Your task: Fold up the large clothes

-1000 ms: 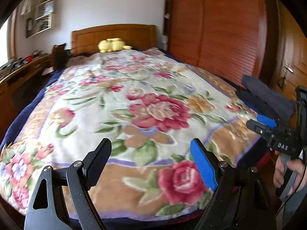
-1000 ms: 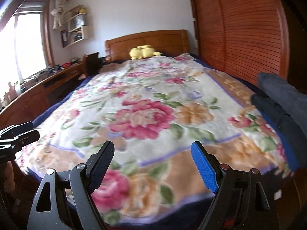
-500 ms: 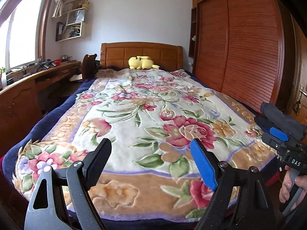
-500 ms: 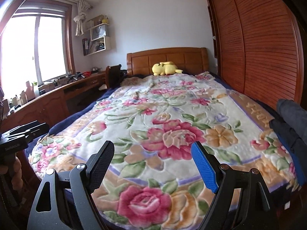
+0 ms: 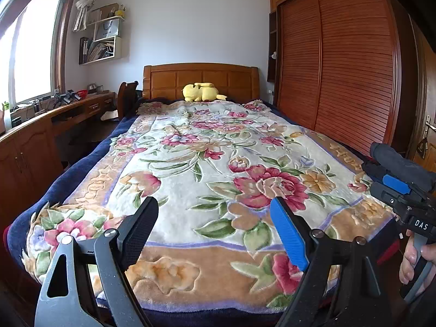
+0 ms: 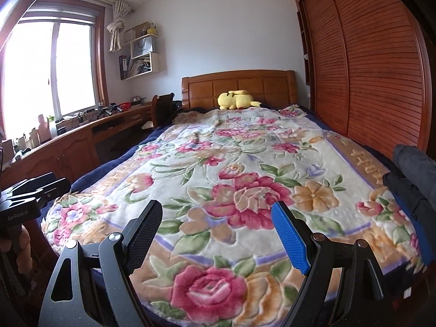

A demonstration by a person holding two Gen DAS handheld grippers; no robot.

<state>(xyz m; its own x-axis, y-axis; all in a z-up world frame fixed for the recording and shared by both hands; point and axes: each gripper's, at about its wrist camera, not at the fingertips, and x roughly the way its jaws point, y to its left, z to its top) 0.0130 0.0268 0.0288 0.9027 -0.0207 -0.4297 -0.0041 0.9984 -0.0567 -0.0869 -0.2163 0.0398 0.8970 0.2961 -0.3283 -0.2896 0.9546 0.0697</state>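
Both claws, left claw [image 5: 215,234] and right claw [image 6: 218,237], gape empty; dark grey garment [image 6: 411,174] at three o'clock on floral-blanketed bed [image 6: 245,169] lies unfolded, untouched.

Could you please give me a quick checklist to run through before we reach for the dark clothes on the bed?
1. Left tool open and holding nothing: ok.
2. Right tool open and holding nothing: ok.
3. Dark clothes in view at the bed's right edge: ok.
4. Floral blanket flat enough to fold on: ok.
5. Yellow plush toy far from the folding area, by the headboard: ok.
6. Which garment it is, and how it is bunched: cannot tell.
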